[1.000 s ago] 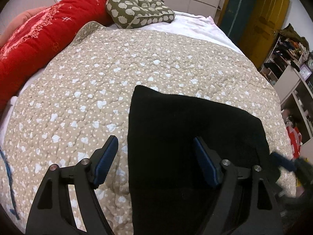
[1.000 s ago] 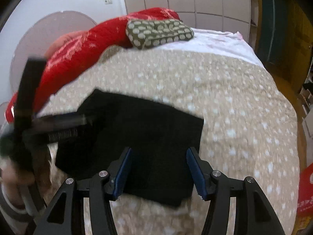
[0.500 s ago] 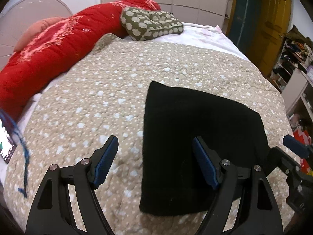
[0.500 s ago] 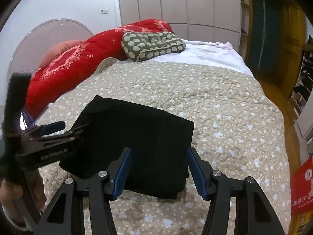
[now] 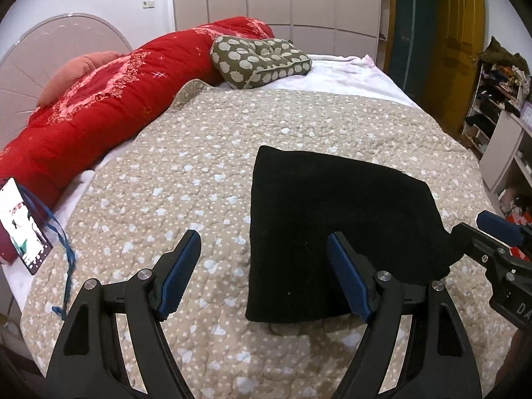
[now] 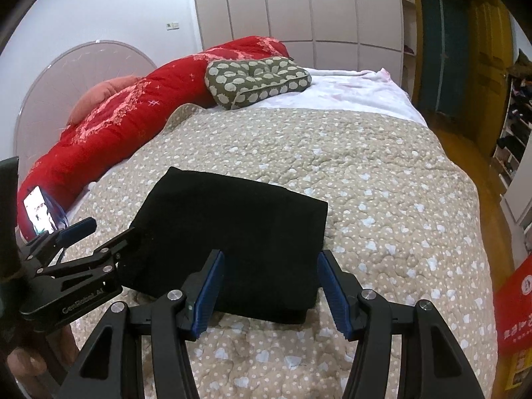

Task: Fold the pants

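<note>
The black pants (image 5: 326, 212) lie folded into a flat rectangle on the beige dotted quilt (image 5: 199, 153); they also show in the right wrist view (image 6: 232, 229). My left gripper (image 5: 264, 256) is open and empty, held above the pants' near left edge. My right gripper (image 6: 271, 276) is open and empty, above the pants' near edge. Each gripper shows in the other's view: the right one (image 5: 498, 242) at the pants' right side, the left one (image 6: 83, 249) at their left side.
A rolled red duvet (image 5: 99, 106) lies along the bed's left side, with an olive dotted cushion (image 5: 259, 56) at the far end. A phone on a blue lanyard (image 5: 23, 219) lies at the left edge. Shelves (image 5: 498, 99) stand to the right.
Both grippers have pulled back and up from the folded pants, so more of the bed shows. The pants lie still.
</note>
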Demonstrator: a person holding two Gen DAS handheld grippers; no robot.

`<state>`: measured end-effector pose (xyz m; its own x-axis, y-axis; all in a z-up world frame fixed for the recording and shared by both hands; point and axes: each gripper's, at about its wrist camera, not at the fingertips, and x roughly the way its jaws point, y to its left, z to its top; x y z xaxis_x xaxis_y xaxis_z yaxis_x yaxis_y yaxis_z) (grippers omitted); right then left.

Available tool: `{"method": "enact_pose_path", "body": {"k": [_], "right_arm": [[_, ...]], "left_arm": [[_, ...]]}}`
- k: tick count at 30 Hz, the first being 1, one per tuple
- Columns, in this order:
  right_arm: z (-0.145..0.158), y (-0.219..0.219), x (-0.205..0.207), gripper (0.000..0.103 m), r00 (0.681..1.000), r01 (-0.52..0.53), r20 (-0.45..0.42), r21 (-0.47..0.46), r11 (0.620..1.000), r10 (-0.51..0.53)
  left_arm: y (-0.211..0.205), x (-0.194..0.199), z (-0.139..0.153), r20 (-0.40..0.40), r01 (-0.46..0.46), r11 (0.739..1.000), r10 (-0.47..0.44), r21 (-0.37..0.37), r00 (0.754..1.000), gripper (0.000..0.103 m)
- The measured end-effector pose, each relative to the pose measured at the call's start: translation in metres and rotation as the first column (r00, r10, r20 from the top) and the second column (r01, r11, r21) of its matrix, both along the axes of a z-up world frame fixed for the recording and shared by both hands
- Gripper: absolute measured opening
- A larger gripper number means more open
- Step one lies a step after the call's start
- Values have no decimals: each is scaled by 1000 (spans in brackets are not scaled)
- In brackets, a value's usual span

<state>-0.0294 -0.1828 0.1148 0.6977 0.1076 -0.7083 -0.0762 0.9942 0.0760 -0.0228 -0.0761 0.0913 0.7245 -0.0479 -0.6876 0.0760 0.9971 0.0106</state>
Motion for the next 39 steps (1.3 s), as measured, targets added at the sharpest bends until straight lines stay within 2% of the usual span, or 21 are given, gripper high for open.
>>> {"method": "enact_pose_path", "body": {"k": [3, 8, 39], "right_arm": [[3, 0, -4, 56, 1000, 5, 10, 4, 1000, -5], [5, 1, -6, 56, 1000, 5, 19, 5, 1000, -5], [-9, -1, -4, 56, 1000, 9, -22, 8, 1000, -8]], "left_arm": [[3, -3, 0, -6, -7, 1000, 6, -18, 1000, 79], [2, -7, 2, 4, -13, 1000, 13, 0, 1000, 79], [-3, -4, -10, -32, 23, 999, -24, -39, 999, 79]]}}
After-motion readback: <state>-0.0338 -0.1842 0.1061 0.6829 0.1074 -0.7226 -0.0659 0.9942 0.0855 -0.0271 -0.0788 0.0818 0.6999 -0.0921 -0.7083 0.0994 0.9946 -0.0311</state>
